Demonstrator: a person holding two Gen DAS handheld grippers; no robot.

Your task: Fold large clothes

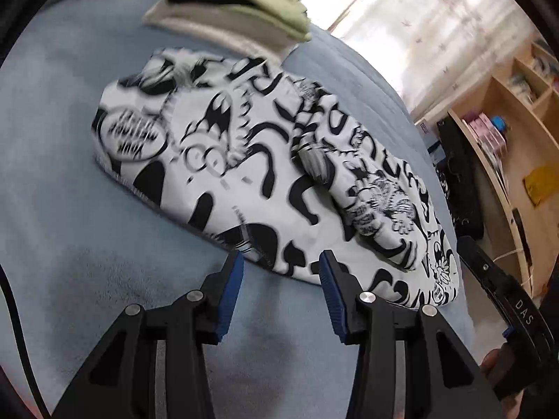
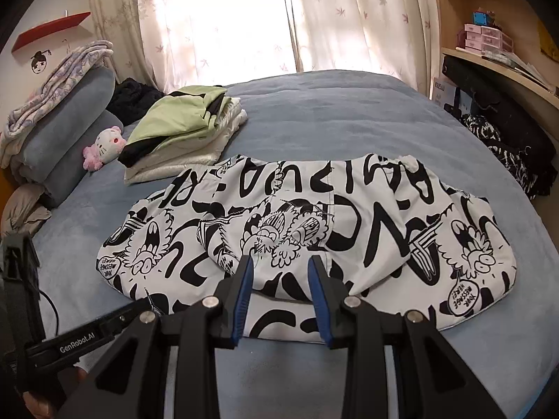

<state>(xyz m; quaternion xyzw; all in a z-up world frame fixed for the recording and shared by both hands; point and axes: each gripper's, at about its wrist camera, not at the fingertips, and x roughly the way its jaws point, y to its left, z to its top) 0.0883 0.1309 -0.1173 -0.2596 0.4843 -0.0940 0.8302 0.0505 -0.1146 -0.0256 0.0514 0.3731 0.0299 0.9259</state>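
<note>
A white garment with black cartoon print lies partly folded on the blue bed, its sleeves turned in over the body. It also shows in the left wrist view. My right gripper is open and empty, just above the garment's near edge at its middle. My left gripper is open and empty at the garment's near edge. The left gripper's body shows at the lower left of the right wrist view. The right gripper's body shows at the right of the left wrist view.
A stack of folded clothes with a green one on top sits on the bed beyond the garment. Grey pillows and a plush toy lie at the left. A wooden shelf and dark clothes stand at the right.
</note>
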